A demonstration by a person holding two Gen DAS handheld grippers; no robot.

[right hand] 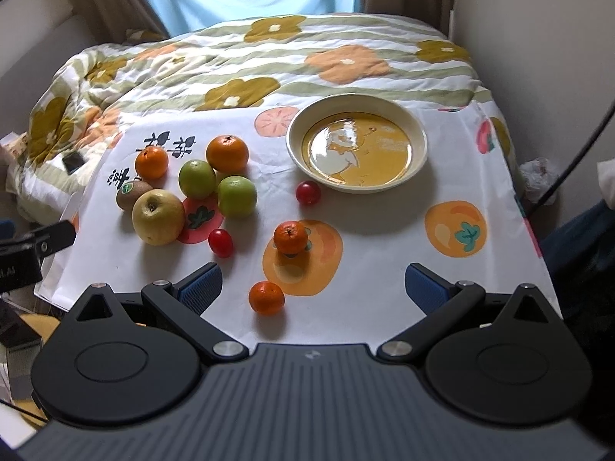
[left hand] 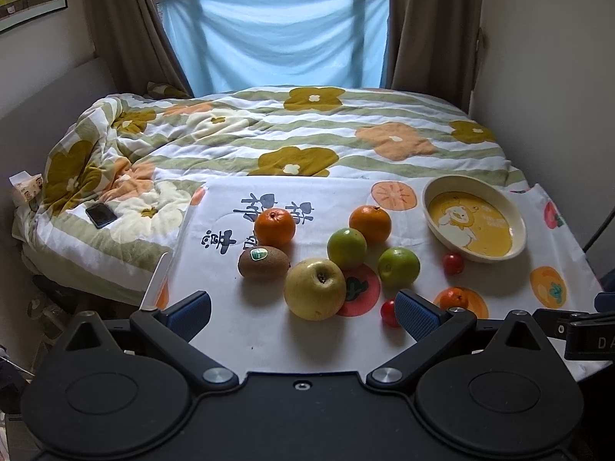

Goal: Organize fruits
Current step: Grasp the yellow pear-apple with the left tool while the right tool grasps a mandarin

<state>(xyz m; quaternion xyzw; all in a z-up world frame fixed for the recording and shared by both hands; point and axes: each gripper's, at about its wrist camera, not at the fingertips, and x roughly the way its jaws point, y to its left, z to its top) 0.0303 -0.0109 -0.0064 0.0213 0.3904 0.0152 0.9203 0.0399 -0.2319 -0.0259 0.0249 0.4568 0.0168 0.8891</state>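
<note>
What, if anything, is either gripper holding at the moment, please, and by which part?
Nothing is held. The left gripper and right gripper both stand open above the white fruit-print cloth, with no fruit between their blue finger pads.

You're getting soft daylight through the pale blue cloth over the window (left hand: pixel 275 38). Fruits are throwing faint shadows toward you. Glare is washing out the cream duck-print ceramic bowl (right hand: pixel 417 132) in the right wrist view. Fisheye is bending the edges, corners are going black; focus is holding sharp.
</note>
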